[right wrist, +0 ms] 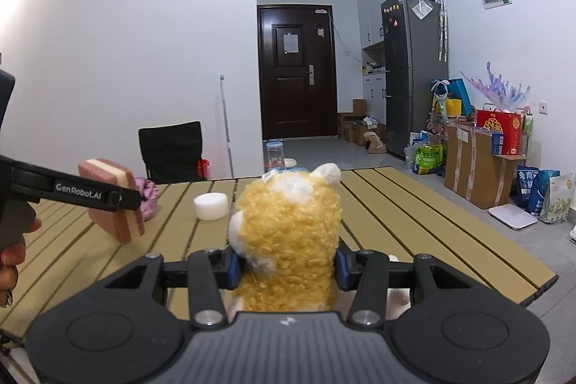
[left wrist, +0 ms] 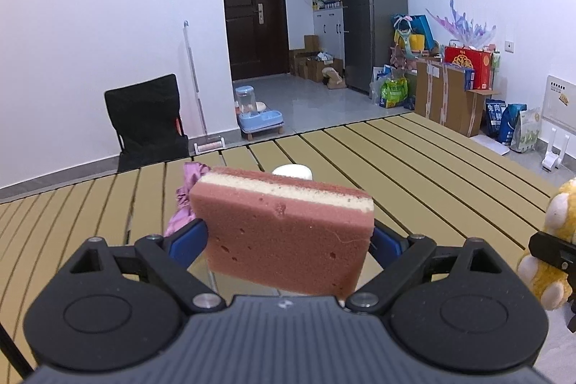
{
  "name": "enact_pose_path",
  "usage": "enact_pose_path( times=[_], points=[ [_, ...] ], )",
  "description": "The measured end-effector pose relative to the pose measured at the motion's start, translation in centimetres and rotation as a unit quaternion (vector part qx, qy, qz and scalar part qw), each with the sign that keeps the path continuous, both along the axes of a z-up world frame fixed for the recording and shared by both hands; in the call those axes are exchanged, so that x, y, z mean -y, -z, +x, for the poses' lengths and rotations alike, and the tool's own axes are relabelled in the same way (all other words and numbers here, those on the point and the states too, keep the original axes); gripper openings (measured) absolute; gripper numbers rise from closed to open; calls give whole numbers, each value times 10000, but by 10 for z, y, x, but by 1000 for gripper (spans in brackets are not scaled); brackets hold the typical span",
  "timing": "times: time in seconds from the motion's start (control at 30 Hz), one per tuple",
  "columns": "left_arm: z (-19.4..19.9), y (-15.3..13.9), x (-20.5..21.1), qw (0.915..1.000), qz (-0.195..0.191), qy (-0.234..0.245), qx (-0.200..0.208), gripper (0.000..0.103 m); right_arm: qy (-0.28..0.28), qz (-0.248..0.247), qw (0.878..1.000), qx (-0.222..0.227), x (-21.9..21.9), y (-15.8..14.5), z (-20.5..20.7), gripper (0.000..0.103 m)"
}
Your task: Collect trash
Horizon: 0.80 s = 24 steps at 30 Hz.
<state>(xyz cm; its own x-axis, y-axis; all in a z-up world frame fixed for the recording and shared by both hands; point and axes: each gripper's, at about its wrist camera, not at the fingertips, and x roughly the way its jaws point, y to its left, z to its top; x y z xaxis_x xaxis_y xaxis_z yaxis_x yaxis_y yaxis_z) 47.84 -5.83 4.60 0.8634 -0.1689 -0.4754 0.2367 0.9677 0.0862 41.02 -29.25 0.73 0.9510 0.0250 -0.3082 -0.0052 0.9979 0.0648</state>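
Sponge (left wrist: 288, 229) clamped in left hand-held gripper (left wrist: 288, 240), plush toy (right wrist: 288, 233) in right hand-held gripper (right wrist: 288, 267).

A pink sponge (left wrist: 288, 233) with a cream middle layer is held tilted above the slatted table (left wrist: 414, 161), clear of it. A yellow and white plush toy (right wrist: 291, 233) is held upright, facing away. A crumpled pink wrapper (right wrist: 148, 195) and a white foam puck (right wrist: 211, 206) lie on the table.
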Motion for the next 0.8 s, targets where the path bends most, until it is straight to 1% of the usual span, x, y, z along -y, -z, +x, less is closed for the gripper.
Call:
enact_pose_path(
  times=[0.23, 0.4, 0.57, 0.8],
  points=[
    [-59, -14, -12, 9999, -73, -92, 114, 94, -188, -38, 9998, 37, -13, -14, -47, 46],
    [-97, -20, -19, 9997, -125, -134, 160, 94, -332, -108, 9994, 18, -23, -17, -81, 46],
    [-137, -18, -28, 9996, -138, -177, 191, 94, -455, -141, 9989, -48, -31, -16, -113, 46],
    [-188, -7, -38, 9995, -137, -217, 176, 94, -609, -155, 9978, -190, -43, -6, -150, 46]
  ],
)
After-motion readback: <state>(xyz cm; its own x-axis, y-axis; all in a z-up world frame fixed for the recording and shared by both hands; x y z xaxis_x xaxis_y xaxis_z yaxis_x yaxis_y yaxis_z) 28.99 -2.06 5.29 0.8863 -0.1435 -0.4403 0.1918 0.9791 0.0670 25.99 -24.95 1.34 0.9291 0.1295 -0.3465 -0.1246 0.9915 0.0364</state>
